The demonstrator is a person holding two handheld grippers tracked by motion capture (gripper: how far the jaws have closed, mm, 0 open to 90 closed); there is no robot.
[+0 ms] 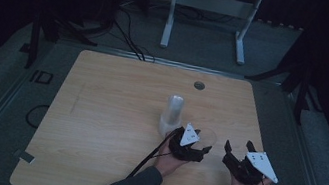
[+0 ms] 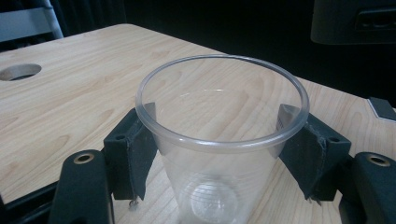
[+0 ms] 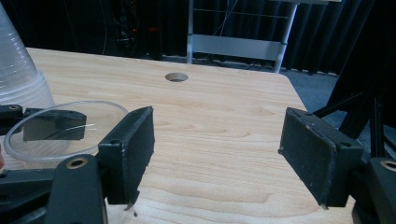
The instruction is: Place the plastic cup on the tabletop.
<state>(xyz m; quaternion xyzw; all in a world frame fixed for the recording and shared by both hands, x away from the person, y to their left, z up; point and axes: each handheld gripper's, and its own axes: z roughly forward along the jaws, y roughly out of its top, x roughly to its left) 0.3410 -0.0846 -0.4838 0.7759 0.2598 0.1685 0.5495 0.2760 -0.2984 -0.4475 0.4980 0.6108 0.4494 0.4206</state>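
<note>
The left gripper [image 1: 193, 139] clamps a single clear plastic cup [image 2: 222, 140] between its two black pads [image 2: 135, 154], one on each side of the wall just under the rolled rim. The cup stands upright on the wooden table [image 1: 114, 109], mouth up and empty, just beside the stack of clear plastic cups [image 1: 172, 115] that stands mouth-down near the middle of the table. In the high view the held cup [image 1: 205, 137] sits just to the right of that stack, nearer the person.

The right gripper [image 1: 238, 153] rests to the right of the stack, well apart from it, with its jaws spread wide and nothing between them. In its own view the held cup's rim [image 3: 60, 130] shows off to its left, with the base of the stack [image 3: 18, 70] behind.

The step in hand looks like separating or placing one cup taken from the stack. To do it well, the squeeze should stay light: the wall is thin and will buckle or crack if the pads bite harder, and a deformed cup can spring out. Both pads should sit level under the rim so the lip catches if the cup slips. Any move should carry the cup straight up or away from the stack, because a sideways brush could topple that tall, light tower. The free right gripper could steady the stack if needed.
</note>
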